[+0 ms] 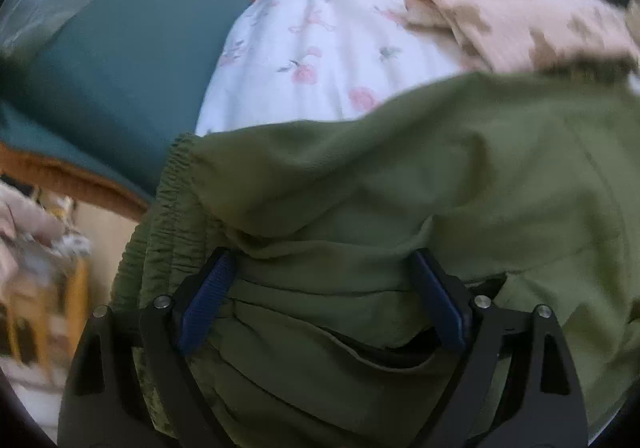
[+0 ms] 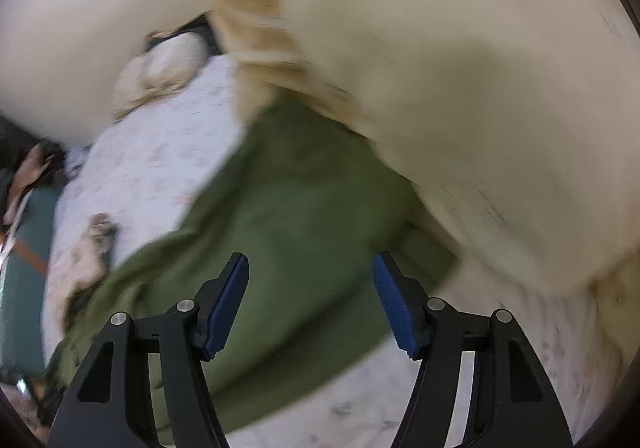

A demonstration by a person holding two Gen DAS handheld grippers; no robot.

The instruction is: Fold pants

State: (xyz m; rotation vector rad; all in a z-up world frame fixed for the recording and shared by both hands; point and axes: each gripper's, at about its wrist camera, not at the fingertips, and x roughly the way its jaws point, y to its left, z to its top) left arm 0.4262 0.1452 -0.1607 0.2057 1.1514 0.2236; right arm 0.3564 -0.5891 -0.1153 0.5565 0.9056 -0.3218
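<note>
Olive green pants [image 1: 360, 168] lie bunched on a white floral bed sheet [image 1: 320, 48]; their elastic waistband [image 1: 176, 184] shows at the left. My left gripper [image 1: 322, 254] stands wide open low over the pants. Folds of the cloth lie between its blue pads [image 1: 208, 296], which do not pinch them. In the right wrist view the pants [image 2: 288, 200] stretch across the sheet [image 2: 160, 168]. My right gripper [image 2: 310, 256] hangs open above them with nothing between its fingers. This view is blurred.
A beige patterned blanket [image 1: 500, 8] lies heaped beyond the pants and fills the upper right of the right wrist view, blanket [image 2: 460, 88]. A teal cover [image 1: 120, 68] runs along the sheet's left side. Blurred furniture and clutter [image 1: 48, 268] stand past the bed's edge.
</note>
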